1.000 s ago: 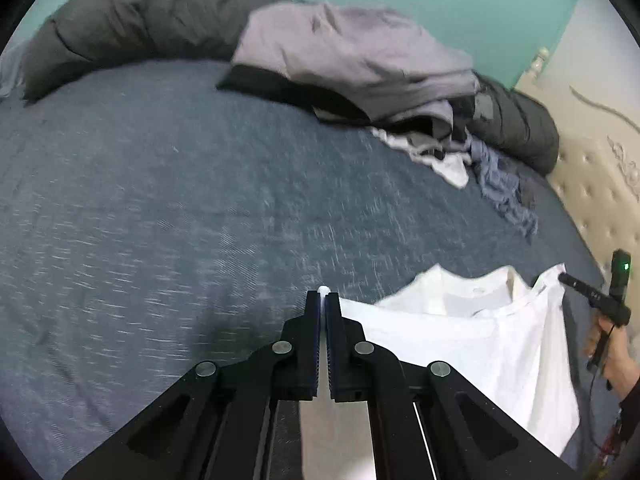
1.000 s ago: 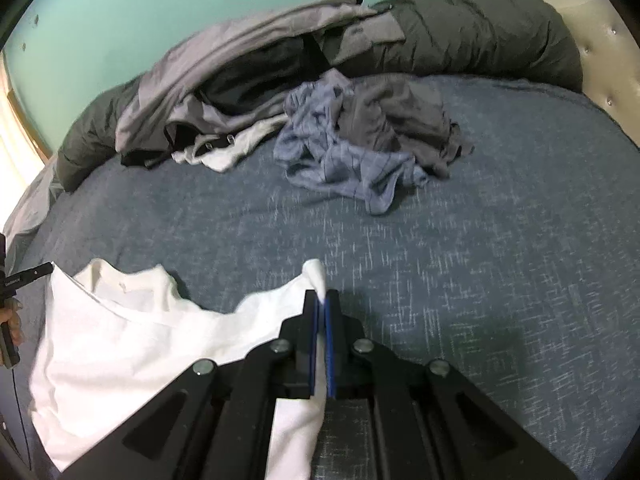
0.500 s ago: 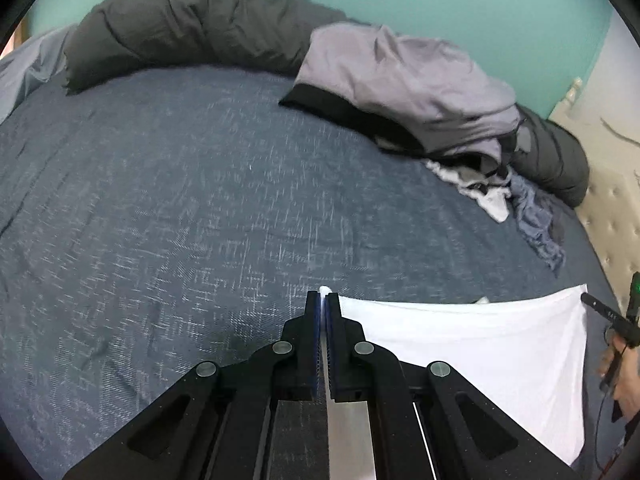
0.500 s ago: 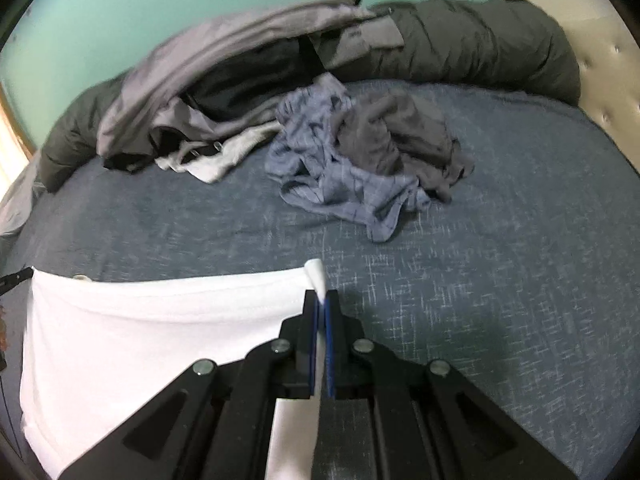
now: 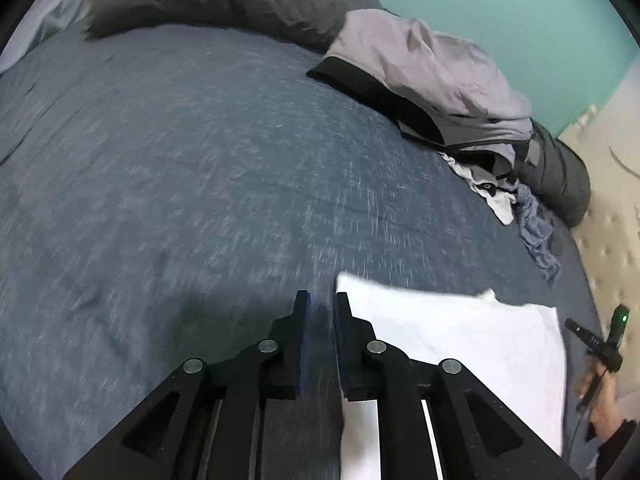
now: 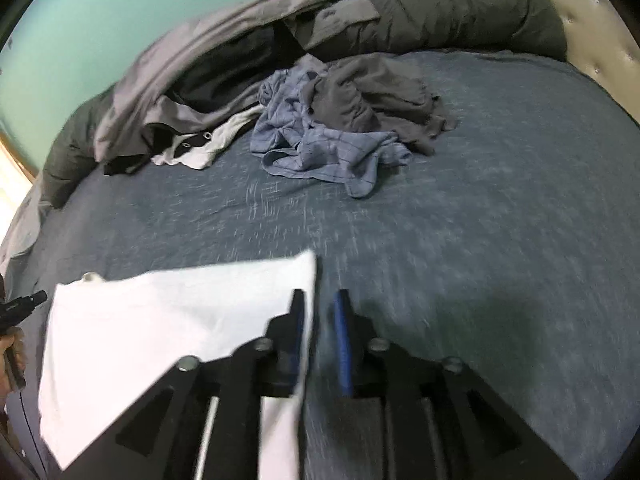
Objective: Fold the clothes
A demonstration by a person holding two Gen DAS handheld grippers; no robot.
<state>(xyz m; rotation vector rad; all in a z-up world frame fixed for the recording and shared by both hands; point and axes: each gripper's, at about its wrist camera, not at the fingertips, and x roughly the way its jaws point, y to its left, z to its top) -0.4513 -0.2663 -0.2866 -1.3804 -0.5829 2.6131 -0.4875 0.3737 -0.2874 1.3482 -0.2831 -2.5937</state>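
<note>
A white garment (image 5: 460,340) lies folded flat on the blue bedspread (image 5: 200,160). In the left wrist view its top left corner sits just right of my left gripper (image 5: 320,308). That gripper's jaws are opening, and only bedspread shows between them. In the right wrist view the white garment (image 6: 160,320) spreads to the left of my right gripper (image 6: 320,308), whose jaws are opening too. The cloth's right edge runs loose along the inside of the left finger and the pads do not press on it. A hand holds the right gripper (image 5: 608,344) at the garment's far side.
A heap of unfolded clothes lies at the back of the bed: a grey jacket (image 6: 192,68), a blue checked garment (image 6: 320,148) and a dark grey one (image 6: 380,96). Behind it a dark duvet (image 6: 460,4) is rolled up against the teal wall. A beige padded headboard (image 5: 612,200) borders the bed.
Both grippers were shut on the white garment's top corners, holding its edge taut. Their jaws have now parted, and the garment has come down flat on the bed.
</note>
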